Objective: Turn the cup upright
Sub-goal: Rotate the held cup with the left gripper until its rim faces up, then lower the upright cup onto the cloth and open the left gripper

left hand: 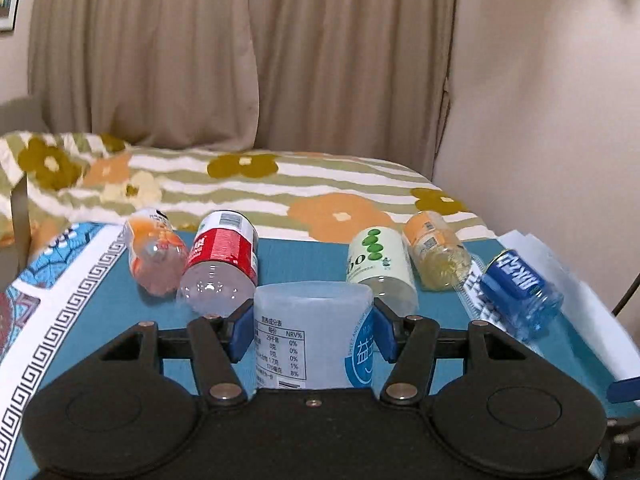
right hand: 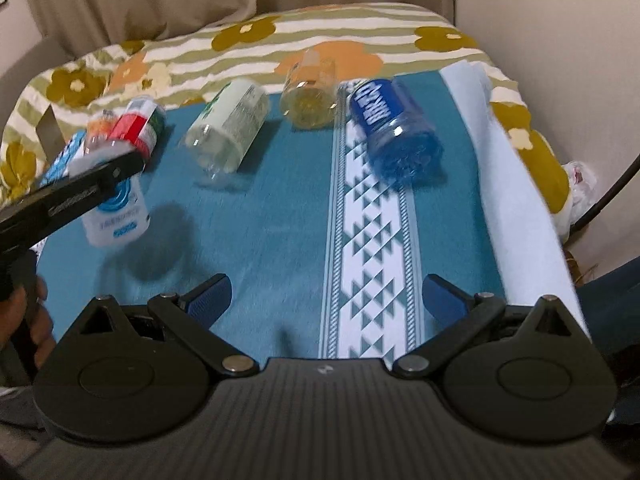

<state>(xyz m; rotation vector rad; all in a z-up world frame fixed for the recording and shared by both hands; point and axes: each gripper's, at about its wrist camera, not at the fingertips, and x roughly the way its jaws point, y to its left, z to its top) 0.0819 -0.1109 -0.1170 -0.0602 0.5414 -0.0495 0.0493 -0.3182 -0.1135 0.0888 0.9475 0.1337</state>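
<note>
The left gripper (left hand: 314, 330) was clamped on the pale blue cup (left hand: 312, 336), standing mouth-up at the near left of the teal cloth (right hand: 260, 208), pads across its sides to steady it. The right gripper (right hand: 326, 300) hovered spread apart, empty, facing the blue-labelled cup (right hand: 396, 128) lying farther right.

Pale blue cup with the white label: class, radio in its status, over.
Left tool shut on pale blue plastic cup, upright. Right tool open, empty, over teal cloth. Nothing in the way.
</note>
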